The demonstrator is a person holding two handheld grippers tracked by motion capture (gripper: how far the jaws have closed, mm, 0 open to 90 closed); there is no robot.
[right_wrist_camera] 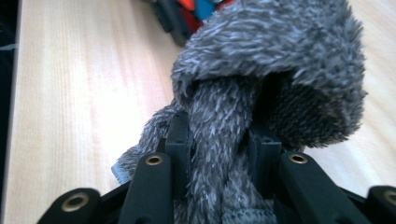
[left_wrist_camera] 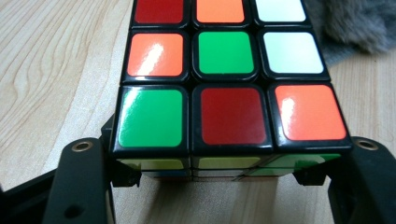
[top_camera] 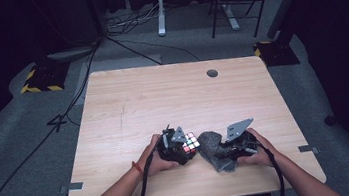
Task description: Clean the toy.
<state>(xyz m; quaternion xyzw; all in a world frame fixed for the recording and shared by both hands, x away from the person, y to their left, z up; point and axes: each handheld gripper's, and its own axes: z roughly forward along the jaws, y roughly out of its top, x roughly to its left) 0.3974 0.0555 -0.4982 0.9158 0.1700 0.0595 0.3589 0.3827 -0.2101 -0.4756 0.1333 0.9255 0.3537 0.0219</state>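
A pale wooden table (top_camera: pixel 128 103) takes up the middle of the high view, with a small round hole (top_camera: pixel 212 73) toward its upper right and dark floor around it. Near the lower centre of that frame a person's two forearms come in from the bottom edge, each hand carrying a gripper, and the two meet just above the table's near edge. The grey fuzzy cloth (top_camera: pixel 213 148) lies bunched right of centre, touching the table; in the right gripper view it rises from the bottom middle into a folded hood across the upper right (right_wrist_camera: pixel 275 60), and the right gripper (top_camera: pixel 229 150) has its jaws pinched narrow on a twisted fold of it (right_wrist_camera: pixel 219 140), pads pressing the pile on both sides. Just left of the cloth sits the puzzle cube (top_camera: pixel 190 142), its coloured tiles facing up; in the left gripper view it spans the centre (left_wrist_camera: pixel 226 60), showing green, red, orange and white squares. The left gripper (top_camera: pixel 178 150) clamps the cube's near bottom edge, one black jaw at each lower corner of that frame.
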